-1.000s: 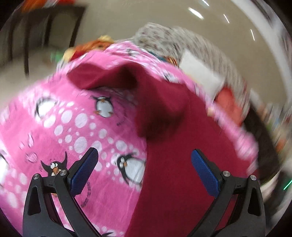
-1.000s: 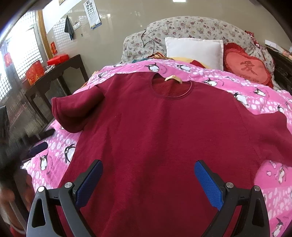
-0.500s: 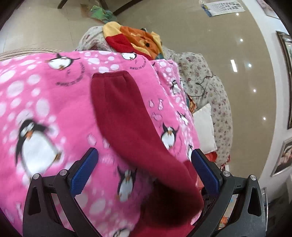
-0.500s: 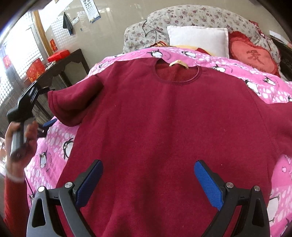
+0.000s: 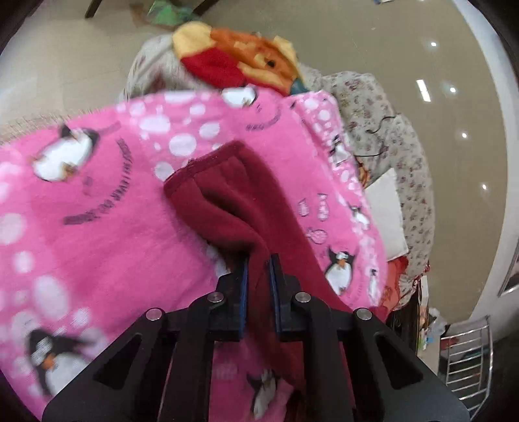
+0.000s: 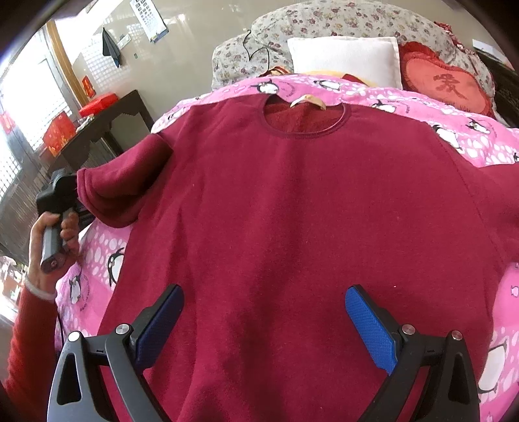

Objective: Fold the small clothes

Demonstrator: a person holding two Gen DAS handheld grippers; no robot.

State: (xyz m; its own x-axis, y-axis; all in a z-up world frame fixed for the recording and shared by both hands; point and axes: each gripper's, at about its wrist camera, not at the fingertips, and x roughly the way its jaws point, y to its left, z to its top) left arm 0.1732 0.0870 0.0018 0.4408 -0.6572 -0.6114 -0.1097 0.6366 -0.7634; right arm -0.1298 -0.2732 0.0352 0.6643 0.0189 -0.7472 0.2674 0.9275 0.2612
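Note:
A dark red fleece sweater lies spread face up on a pink penguin blanket, neck hole toward the pillows. Its left sleeve is folded and raised at the blanket's left edge. In the left wrist view my left gripper is shut on that sleeve near its cuff. The left gripper's body shows in the right wrist view, held by a hand. My right gripper is open and empty, hovering over the sweater's lower body.
A white pillow, a red heart cushion and a floral quilt lie at the bed's head. A dark side table with red boxes stands at the left. An orange plush lies beyond the blanket.
My left gripper has swung from over the blanket to the left sleeve and shut on it. The right gripper has moved slightly closer over the sweater and stays open.

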